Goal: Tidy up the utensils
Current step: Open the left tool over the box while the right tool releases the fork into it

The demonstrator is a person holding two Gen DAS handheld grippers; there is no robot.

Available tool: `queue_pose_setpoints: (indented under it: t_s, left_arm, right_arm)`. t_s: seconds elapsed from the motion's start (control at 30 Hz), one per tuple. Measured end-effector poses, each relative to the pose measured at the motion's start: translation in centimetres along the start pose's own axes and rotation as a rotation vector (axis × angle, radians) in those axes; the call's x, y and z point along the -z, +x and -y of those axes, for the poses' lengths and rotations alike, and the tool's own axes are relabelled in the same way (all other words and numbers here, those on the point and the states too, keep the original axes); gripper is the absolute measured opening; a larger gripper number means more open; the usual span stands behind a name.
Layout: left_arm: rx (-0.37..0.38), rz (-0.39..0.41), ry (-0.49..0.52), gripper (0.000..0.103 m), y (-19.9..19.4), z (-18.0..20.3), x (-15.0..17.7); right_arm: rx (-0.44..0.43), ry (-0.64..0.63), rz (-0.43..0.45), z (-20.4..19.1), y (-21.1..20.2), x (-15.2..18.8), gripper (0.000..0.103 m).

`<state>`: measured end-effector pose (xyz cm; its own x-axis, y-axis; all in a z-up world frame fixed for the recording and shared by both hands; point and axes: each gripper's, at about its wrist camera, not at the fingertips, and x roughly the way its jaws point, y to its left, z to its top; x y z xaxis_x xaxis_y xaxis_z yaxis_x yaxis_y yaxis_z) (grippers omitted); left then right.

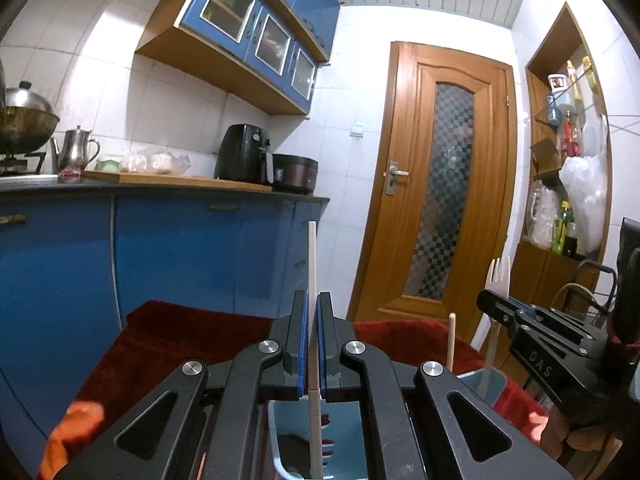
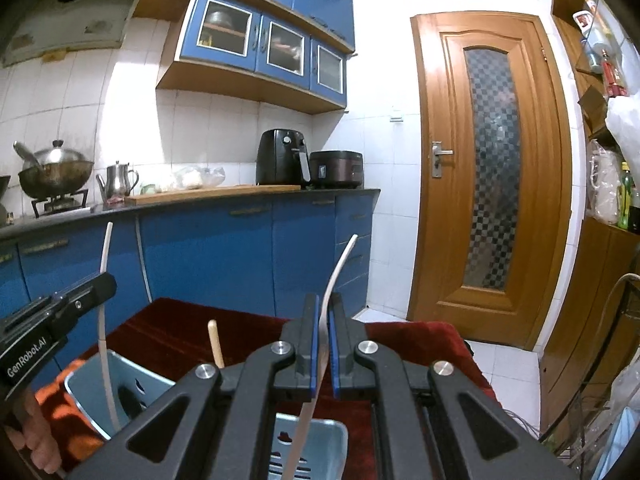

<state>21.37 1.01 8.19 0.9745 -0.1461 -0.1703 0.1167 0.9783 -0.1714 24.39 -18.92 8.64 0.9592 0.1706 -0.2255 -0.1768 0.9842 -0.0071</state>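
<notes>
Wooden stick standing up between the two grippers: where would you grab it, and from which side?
Grip the wooden stick on its bare upper end, the only part showing; the rest is hidden behind the right gripper. It stands nearly upright, so probably come in level from the side, a finger on each side.
</notes>
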Motion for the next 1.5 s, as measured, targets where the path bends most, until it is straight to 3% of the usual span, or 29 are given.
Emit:
queue_pose_setpoints:
  t_s: [0.27,0.4,0.5,1.0,1.5]
  left_arm:
    - [0.025,-0.063,-0.026,0.005,0.5,-0.6,0.3]
    - [0.035,-0.092,-0.033,0.018,0.3,-0.5,0.5]
    - [0.044,-0.099,-0.036,0.022,-0.2,-0.4,0.3]
    - [0.072,-0.168,-0.079,0.022,-4.9,-0.7,-1.2]
    - [0.051,-0.264,-0.059,0.022,-11.1,-1.1,-0.8]
  right_arm:
    - [-0.031,0.005,-0.021,-0.2,0.1,0.6,0.006]
    - [-0.098,0.054,-0.063,0.0,-0.1,1.0,0.012]
    - [-0.119,0.081,-0.066,0.4,-0.6,0.9,0.016]
    - [-0.177,0.178,-0.077,1.1,-6.7,-1.5,0.019]
    - [-0.173,0.212,-0.225,0.6,-12.8,-0.2,0.019]
